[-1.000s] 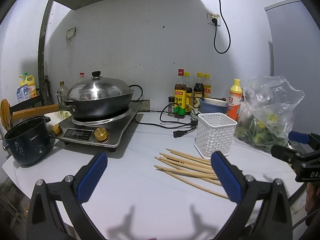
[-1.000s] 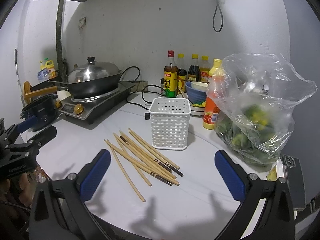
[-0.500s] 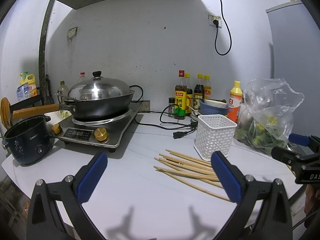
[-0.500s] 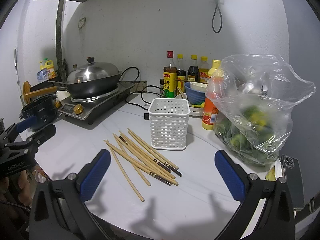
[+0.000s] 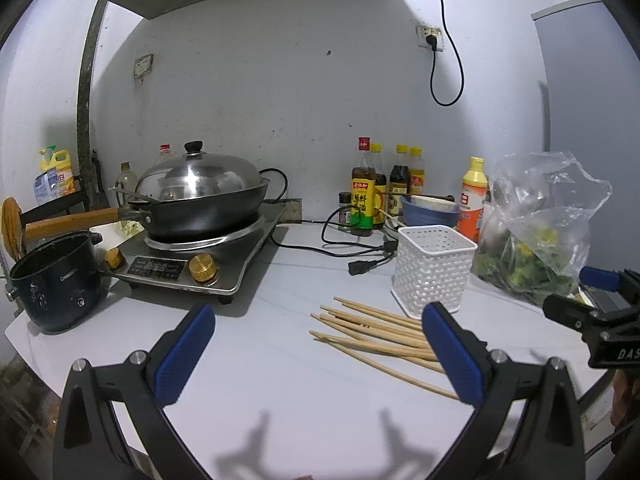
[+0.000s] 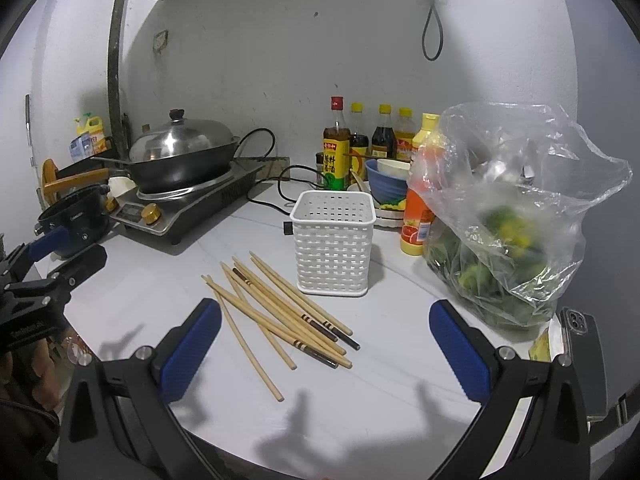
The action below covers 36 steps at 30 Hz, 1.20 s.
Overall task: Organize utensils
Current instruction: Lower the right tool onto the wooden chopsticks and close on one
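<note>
Several wooden chopsticks (image 5: 376, 334) lie loose on the white counter, just in front of an empty white perforated basket (image 5: 434, 270). In the right wrist view the chopsticks (image 6: 280, 308) fan out left of the basket (image 6: 334, 242). My left gripper (image 5: 318, 354) is open and empty, hovering near the counter's front edge, with the chopsticks near its right finger. My right gripper (image 6: 324, 354) is open and empty, above the counter in front of the chopsticks. Each gripper shows at the edge of the other's view.
An induction cooker with a lidded wok (image 5: 200, 196) stands at the left, a dark pot (image 5: 56, 280) beside it. Sauce bottles (image 5: 364, 196), a blue bowl (image 5: 428, 210) and a black cable line the back. A plastic bag of greens (image 6: 504, 224) and a phone (image 6: 580, 344) lie at the right.
Both grippers have drifted slightly; the left view has pulled back and lowered a little, the right has edged closer to the basket. Both stay open. Nothing on the counter moved.
</note>
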{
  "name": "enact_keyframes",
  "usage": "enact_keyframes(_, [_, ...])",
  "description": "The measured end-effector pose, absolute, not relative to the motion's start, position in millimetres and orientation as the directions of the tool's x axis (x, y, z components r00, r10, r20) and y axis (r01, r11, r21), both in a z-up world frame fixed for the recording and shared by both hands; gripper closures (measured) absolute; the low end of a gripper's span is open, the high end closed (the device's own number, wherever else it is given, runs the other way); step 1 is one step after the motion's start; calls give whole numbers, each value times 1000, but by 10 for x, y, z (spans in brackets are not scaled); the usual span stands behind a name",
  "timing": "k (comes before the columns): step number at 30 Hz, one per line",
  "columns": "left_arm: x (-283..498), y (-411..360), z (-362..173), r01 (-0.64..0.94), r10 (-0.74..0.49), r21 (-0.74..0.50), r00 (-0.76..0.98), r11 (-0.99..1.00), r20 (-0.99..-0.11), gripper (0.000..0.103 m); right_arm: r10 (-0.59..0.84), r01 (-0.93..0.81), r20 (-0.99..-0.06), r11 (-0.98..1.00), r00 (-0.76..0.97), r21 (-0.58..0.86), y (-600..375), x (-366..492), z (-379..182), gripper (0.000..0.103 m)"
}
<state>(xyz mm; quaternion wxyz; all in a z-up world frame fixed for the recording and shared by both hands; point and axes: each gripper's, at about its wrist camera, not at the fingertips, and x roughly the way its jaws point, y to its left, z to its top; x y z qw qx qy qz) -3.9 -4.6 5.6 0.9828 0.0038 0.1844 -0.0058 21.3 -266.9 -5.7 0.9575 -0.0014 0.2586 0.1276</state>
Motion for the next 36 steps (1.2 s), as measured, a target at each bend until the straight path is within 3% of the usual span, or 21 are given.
enact_keyframes(18, [646, 310, -398, -12, -42, -97, 844, 995, -534, 0, 227, -276, -611, 961, 758, 15, -2436, 818, -344, 0])
enact_keyframes(26, [885, 552, -633, -34, -51, -133, 810, 991, -585, 0, 239, -426, -692, 898, 681, -109, -2144, 1201, -588, 0])
enact_keyframes(29, [954, 630, -718, -40, -62, -154, 796, 987, -602, 0, 246, -501, -726, 852, 642, -154, -1965, 1325, -704, 10])
enact_keyframes(31, [1004, 678, -770, -48, -62, -162, 788, 986, -613, 0, 255, -541, -752, 826, 608, -158, -1855, 1410, -779, 33])
enact_keyframes(33, [1029, 731, -814, -56, -60, -166, 784, 985, -618, 0, 264, -582, -784, 799, 562, -148, -1742, 1492, -863, 45])
enact_keyframes(36, [1069, 827, -880, -65, -65, -182, 775, 981, -629, 0, 286, -651, -811, 745, 511, -147, -1523, 1540, -972, 54])
